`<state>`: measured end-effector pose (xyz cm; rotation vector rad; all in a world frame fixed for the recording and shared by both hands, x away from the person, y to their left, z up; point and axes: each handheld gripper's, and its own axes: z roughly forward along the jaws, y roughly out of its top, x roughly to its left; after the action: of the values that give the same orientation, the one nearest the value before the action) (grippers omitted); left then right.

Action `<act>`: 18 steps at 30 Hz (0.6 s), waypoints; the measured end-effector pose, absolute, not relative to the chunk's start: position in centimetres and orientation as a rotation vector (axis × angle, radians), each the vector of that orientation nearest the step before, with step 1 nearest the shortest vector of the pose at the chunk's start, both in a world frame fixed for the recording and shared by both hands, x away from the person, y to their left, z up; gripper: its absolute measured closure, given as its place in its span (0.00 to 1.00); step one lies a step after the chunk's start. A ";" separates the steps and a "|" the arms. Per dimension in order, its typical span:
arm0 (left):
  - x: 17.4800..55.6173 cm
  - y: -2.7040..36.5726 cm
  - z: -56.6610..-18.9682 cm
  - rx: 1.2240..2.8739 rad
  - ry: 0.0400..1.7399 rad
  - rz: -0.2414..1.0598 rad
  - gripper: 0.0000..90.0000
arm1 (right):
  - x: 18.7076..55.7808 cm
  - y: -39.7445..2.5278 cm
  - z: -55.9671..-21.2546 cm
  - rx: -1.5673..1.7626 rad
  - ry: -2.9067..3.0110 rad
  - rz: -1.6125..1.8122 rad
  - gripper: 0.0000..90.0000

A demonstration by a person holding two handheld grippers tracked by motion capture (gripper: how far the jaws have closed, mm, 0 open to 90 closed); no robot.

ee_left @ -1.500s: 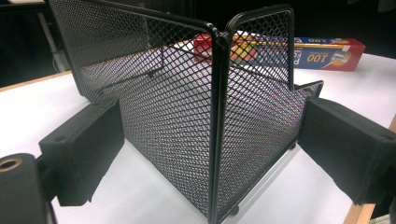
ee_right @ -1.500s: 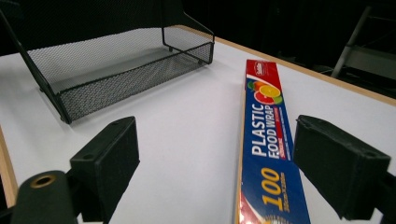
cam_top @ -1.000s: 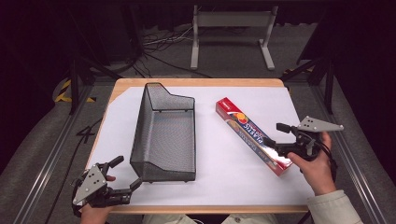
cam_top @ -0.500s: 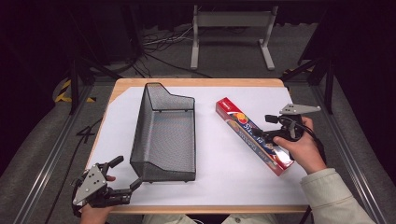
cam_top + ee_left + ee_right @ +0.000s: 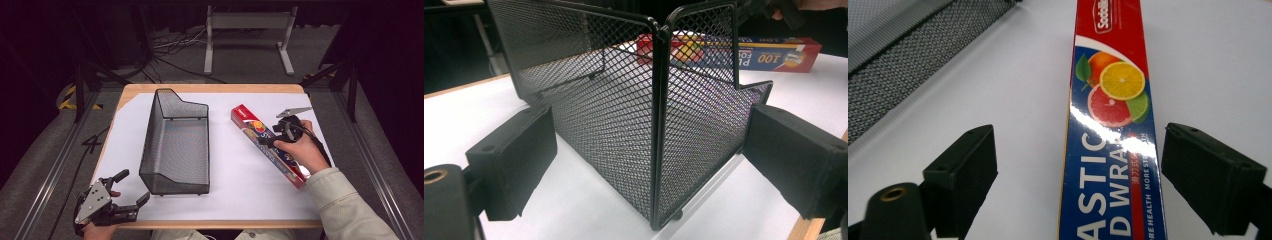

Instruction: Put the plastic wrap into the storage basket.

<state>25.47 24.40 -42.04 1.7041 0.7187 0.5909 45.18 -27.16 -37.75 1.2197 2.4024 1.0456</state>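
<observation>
The right gripper [image 5: 1075, 185] is straddling the plastic wrap box [image 5: 1110, 130], jaws spread. The left gripper [image 5: 649, 170] is facing the mesh basket [image 5: 624, 110], jaws spread.

Dim room: grey floor [image 5: 45, 150], cables [image 5: 175, 42], metal stand [image 5: 247, 30] beyond the table [image 5: 210, 88].

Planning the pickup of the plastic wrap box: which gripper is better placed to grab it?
Right. The right gripper already straddles the plastic wrap box, jaws open on either side. The left gripper sits open at the mesh basket's near corner, far from the box.
</observation>
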 end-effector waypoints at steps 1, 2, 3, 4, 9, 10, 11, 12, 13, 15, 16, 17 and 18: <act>25.4 24.5 -42.0 1.707 0.721 0.592 0.09 | 45.5 -26.9 -38.0 1.222 2.421 1.025 0.17; 25.3 24.5 -42.0 1.704 0.723 0.593 0.09 | 45.7 -26.7 -38.2 1.227 2.433 1.006 0.17; 25.2 24.6 -42.1 1.704 0.724 0.596 0.09 | 45.9 -26.5 -38.4 1.228 2.439 0.997 0.16; 25.1 24.6 -42.1 1.708 0.725 0.599 0.09 | 46.1 -26.3 -38.4 1.232 2.434 0.990 0.16; 25.0 24.7 -42.1 1.704 0.731 0.600 0.09 | 46.7 -25.6 -38.1 1.222 2.460 0.923 0.14; 25.0 24.7 -42.1 1.705 0.732 0.599 0.09 | 46.8 -25.4 -38.2 1.213 2.460 0.904 0.14; 25.0 24.7 -42.1 1.704 0.730 0.599 0.09 | 47.0 -25.3 -38.1 1.205 2.461 0.886 0.14; 25.0 24.7 -42.1 1.707 0.728 0.598 0.09 | 47.2 -25.2 -38.2 1.206 2.456 0.873 0.14; 25.1 24.7 -42.1 1.710 0.728 0.597 0.09 | 47.3 -25.1 -38.2 1.216 2.462 0.857 0.13; 25.2 24.7 -42.1 1.714 0.721 0.598 0.09 | 47.7 -25.0 -38.6 1.226 2.472 0.821 0.13; 25.2 24.7 -42.1 1.715 0.717 0.598 0.09 | 47.9 -24.9 -38.8 1.236 2.477 0.807 0.13; 25.3 24.6 -42.2 1.711 0.718 0.595 0.09 | 48.0 -24.9 -39.0 1.244 2.484 0.795 0.13; 25.3 24.5 -42.2 1.709 0.719 0.593 0.09 | 48.2 -24.9 -39.2 1.249 2.491 0.778 0.13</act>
<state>25.30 24.55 -42.18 1.7092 0.7190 0.5929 48.23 -24.88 -39.23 1.2493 2.4914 0.7779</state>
